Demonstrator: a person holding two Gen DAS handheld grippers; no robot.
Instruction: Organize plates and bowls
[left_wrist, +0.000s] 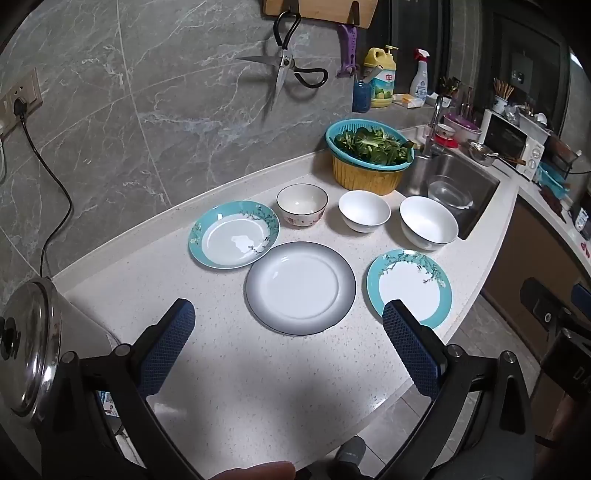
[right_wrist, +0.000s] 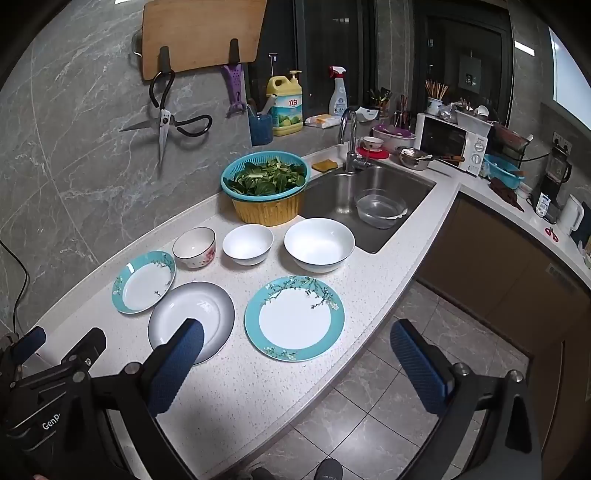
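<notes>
A kitchen corner is shown. The wall (right_wrist: 85, 155) is clad in grey marble-veined tiles, on which a wooden cutting board (right_wrist: 201, 33) and scissors (right_wrist: 164, 118) are hung. A speckled white surface (right_wrist: 258, 398) is fitted with a steel sink (right_wrist: 332, 199) and a tap (right_wrist: 349, 140). The floor (right_wrist: 376, 406) is laid with grey tiles. A dark window (right_wrist: 332, 48) is set behind the sink.

Three bowls (right_wrist: 247, 244) behind three plates (right_wrist: 294, 318), sink (right_wrist: 369, 199) right, seemingly apart
</notes>
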